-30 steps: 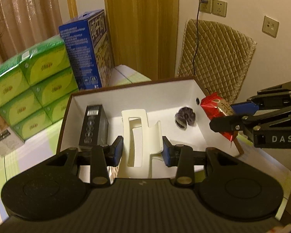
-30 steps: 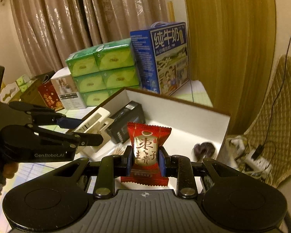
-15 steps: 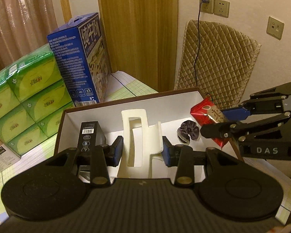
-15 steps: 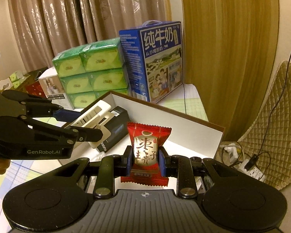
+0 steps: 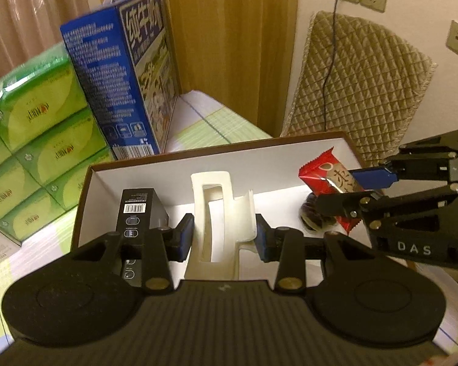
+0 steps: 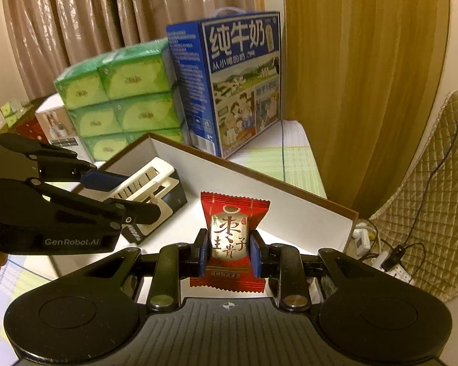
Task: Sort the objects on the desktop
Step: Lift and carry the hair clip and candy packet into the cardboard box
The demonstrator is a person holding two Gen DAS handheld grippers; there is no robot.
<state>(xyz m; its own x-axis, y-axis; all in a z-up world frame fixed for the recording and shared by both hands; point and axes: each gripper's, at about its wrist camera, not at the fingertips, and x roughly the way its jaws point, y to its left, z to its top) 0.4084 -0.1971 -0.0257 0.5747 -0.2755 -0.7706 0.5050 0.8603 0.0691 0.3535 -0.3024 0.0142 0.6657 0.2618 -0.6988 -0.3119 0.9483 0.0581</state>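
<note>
The right gripper (image 6: 230, 252) pinched a red snack packet (image 6: 230, 238) at its middle, above the box (image 5: 180, 167). The left gripper (image 5: 224, 237) gripped a cream holder (image 5: 221, 222). The packet looked light, crinkly and slippery.

my grippers: two, left gripper (image 5: 224, 238), right gripper (image 6: 230, 251). one open white box (image 5: 143, 172) on bench. inside it: one black carton (image 5: 139, 210), one white plastic holder (image 5: 219, 219), one dark small item (image 5: 311, 216), partly hidden. one red candy packet (image 6: 232, 238). one blue milk carton (image 6: 229, 82). green tissue packs (image 6: 116, 97): six faces countable in right view.
</note>
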